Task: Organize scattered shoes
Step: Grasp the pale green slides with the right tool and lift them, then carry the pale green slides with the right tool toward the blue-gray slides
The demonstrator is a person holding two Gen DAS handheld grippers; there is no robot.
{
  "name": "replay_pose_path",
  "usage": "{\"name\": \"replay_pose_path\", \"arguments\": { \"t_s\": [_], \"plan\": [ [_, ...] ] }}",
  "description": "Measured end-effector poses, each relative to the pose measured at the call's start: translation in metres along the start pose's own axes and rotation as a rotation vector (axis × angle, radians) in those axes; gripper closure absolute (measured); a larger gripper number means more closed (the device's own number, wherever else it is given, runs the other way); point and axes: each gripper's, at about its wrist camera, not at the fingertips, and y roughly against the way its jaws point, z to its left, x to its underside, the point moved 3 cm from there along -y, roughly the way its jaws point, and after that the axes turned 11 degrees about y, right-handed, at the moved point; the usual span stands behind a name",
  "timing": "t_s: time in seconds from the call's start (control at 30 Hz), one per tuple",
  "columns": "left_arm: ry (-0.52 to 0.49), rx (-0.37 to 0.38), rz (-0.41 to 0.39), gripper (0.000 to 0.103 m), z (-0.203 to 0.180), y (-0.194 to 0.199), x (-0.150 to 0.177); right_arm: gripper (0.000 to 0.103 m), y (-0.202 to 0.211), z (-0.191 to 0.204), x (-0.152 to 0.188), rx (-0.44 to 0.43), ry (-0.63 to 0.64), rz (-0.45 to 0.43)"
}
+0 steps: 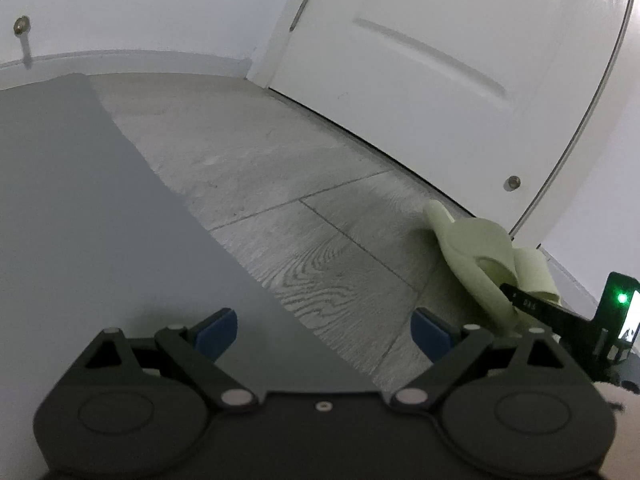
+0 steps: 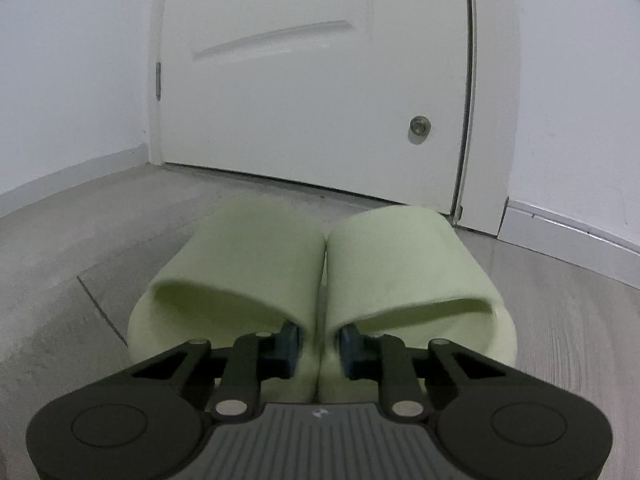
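Two pale green slippers (image 2: 320, 280) sit side by side on the wood-grain floor (image 2: 560, 320), their inner edges pressed together and their wide straps pointing toward a white door (image 2: 304, 100). The right tool (image 2: 319, 346) is clamped on the pair: its two blue pads (image 2: 289, 344) sit inside the shoes' openings, one in each, squeezing the two inner walls between them. In the left wrist view the same slippers (image 1: 476, 252) appear at the right, close to the bottom of the door (image 1: 420, 60), with the right tool's black body and a green light showing at the frame's right edge. The left tool (image 1: 324, 334) hangs well apart from the slippers, its blue pads (image 1: 216, 334) spread wide with nothing between them, above the edge of a grey mat (image 1: 80, 220) that covers the floor (image 1: 280, 200) on the left. A white skirting board (image 2: 572, 232) runs along the wall beside the door.
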Motion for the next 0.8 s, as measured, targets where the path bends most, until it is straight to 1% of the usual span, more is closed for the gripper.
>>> {"name": "replay_pose_path", "arguments": {
  "t_s": [0.17, 0.3, 0.4, 0.5, 0.63, 0.7, 0.73, 0.8],
  "plan": [
    [0.009, 0.012, -0.021, 0.008, -0.002, 0.005, -0.004, 0.079, 0.015, -0.009, -0.004, 0.016, -0.032, -0.010],
    [-0.001, 0.027, -0.040, 0.008, -0.009, 0.012, -0.009, 0.079, 0.042, -0.021, -0.008, 0.042, -0.060, -0.037],
    [0.005, 0.056, -0.059, 0.008, -0.018, 0.020, -0.013, 0.079, 0.063, -0.030, -0.011, 0.061, -0.081, -0.057],
    [-0.003, 0.081, -0.077, 0.008, -0.035, 0.033, -0.018, 0.078, 0.085, -0.040, -0.014, 0.081, -0.101, -0.079],
    [-0.054, 0.116, -0.089, 0.008, -0.069, 0.051, -0.024, 0.077, 0.133, -0.057, -0.015, 0.136, -0.093, -0.131],
    [-0.076, 0.137, -0.082, 0.008, -0.085, 0.057, -0.025, 0.076, 0.164, -0.067, -0.011, 0.174, -0.062, -0.162],
    [-0.099, 0.157, -0.067, 0.008, -0.099, 0.061, -0.025, 0.075, 0.178, -0.071, -0.007, 0.189, -0.050, -0.173],
    [-0.134, 0.187, -0.070, 0.008, -0.122, 0.068, -0.022, 0.074, 0.205, -0.081, 0.003, 0.225, -0.041, -0.190]
  ]
}}
